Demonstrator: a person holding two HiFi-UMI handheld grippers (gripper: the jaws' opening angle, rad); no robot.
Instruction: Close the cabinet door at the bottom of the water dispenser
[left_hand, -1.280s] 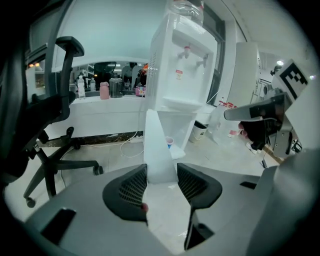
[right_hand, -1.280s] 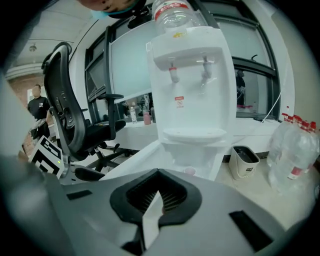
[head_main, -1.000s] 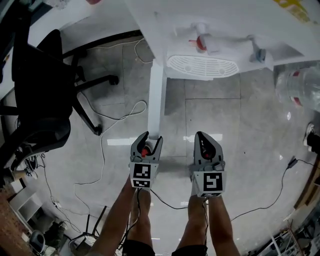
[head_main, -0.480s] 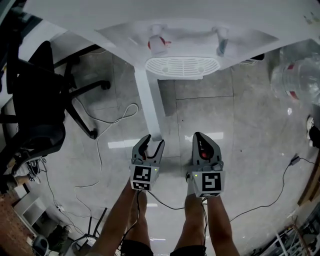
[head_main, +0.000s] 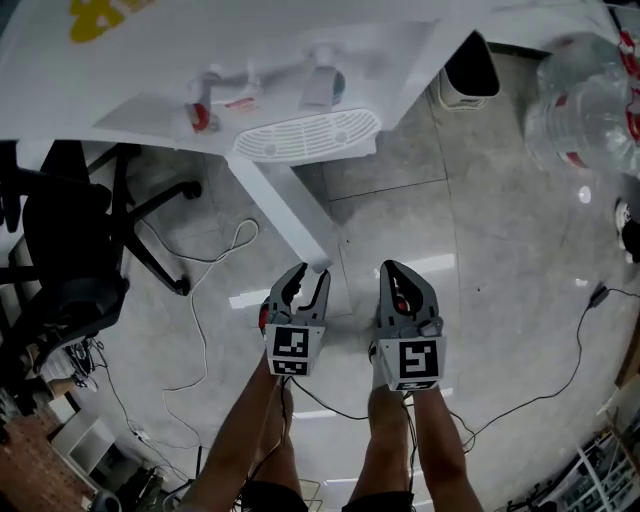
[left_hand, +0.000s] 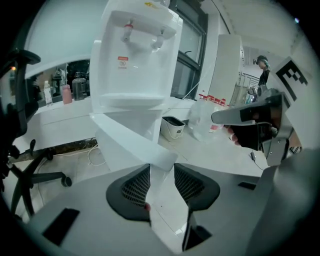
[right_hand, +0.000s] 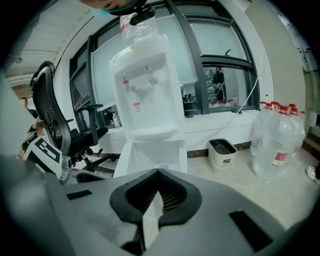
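Observation:
The white water dispenser (head_main: 300, 60) is seen from above, taps and drip tray facing me. Its bottom cabinet door (head_main: 280, 210) stands swung out as a long white slab across the floor. My left gripper (head_main: 298, 275) is at the door's free end. In the left gripper view the door (left_hand: 130, 137) runs straight to the gap between the jaws. Those jaws have just been closing but stand apart, and the pads do not visibly press on the door. My right gripper (head_main: 398, 270) is shut on nothing, to the right of the door and facing the open cabinet (right_hand: 155, 150).
A black office chair (head_main: 70, 250) stands at the left, with a white cable (head_main: 205, 290) looping over the floor beside it. Large clear water bottles (head_main: 585, 100) and a small white bin (head_main: 468, 75) are at the right. A dark cable (head_main: 560, 370) lies at the lower right.
The dispenser and its door have slid left and tilted in the head view as both grippers travelled across the floor. The left jaws stand narrower than before.

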